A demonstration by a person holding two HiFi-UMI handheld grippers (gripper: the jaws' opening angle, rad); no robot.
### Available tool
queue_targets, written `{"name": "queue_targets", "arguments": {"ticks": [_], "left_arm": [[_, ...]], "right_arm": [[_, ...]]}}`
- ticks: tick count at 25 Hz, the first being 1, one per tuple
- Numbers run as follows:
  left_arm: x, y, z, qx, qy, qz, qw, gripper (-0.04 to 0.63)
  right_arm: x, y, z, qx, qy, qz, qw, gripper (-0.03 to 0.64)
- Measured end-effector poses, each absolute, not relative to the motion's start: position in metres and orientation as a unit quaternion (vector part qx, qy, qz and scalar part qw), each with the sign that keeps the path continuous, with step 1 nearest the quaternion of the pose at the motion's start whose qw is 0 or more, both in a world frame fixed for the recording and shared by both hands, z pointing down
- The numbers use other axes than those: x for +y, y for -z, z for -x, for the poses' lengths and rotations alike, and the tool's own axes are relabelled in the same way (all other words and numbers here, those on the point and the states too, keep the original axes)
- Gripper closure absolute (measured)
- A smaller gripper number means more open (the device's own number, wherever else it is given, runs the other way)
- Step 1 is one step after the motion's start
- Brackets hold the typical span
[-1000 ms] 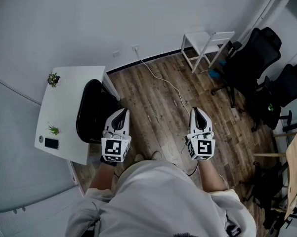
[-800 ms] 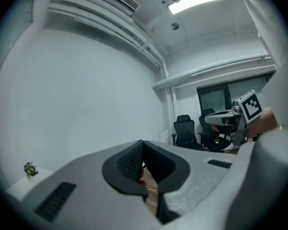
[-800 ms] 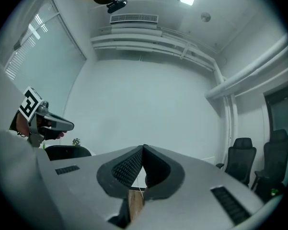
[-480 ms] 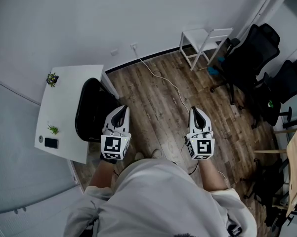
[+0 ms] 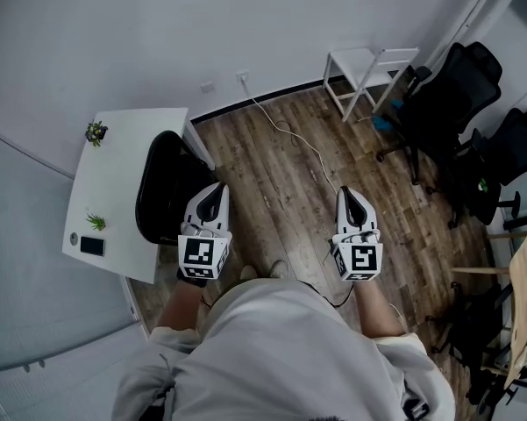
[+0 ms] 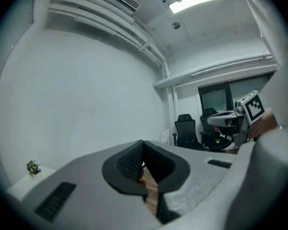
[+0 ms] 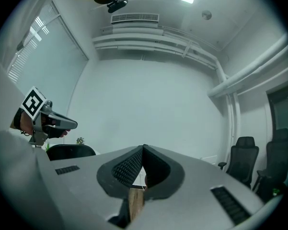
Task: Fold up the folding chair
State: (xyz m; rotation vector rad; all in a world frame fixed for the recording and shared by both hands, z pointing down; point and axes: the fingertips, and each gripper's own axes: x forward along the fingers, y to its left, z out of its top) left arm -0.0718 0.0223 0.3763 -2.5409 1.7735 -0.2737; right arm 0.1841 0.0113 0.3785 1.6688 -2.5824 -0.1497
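The white folding chair (image 5: 365, 75) stands unfolded on the wood floor against the far wall, well ahead of both grippers and to the right. My left gripper (image 5: 212, 193) is held level in front of the person's body, jaws shut with nothing between them; its tip (image 6: 143, 143) points at the bare wall. My right gripper (image 5: 352, 196) is held level beside it, also shut and empty, its tip (image 7: 143, 147) likewise facing the wall. Each gripper shows in the other's view: the right gripper (image 6: 234, 120) and the left gripper (image 7: 51, 121). Neither touches the chair.
A white desk (image 5: 123, 160) with small plants and a phone stands at the left, a black chair (image 5: 162, 191) pushed against it near my left gripper. Black office chairs (image 5: 452, 103) crowd the right side. A white cable (image 5: 289, 139) runs across the floor from the wall socket.
Both grippers stay shut and in place; only the head view has shifted slightly.
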Motion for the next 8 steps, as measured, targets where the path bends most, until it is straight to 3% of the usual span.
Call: {"name": "queue_targets", "arguments": {"ticks": [8], "left_arm": [[0.0238,-0.3773,0.0806,0.576,0.09,0.812,0.019,0.588]], "right_arm": [[0.0074,-0.3766,-0.1742,-0.845,0.056,-0.531,0.027,0.6]]}}
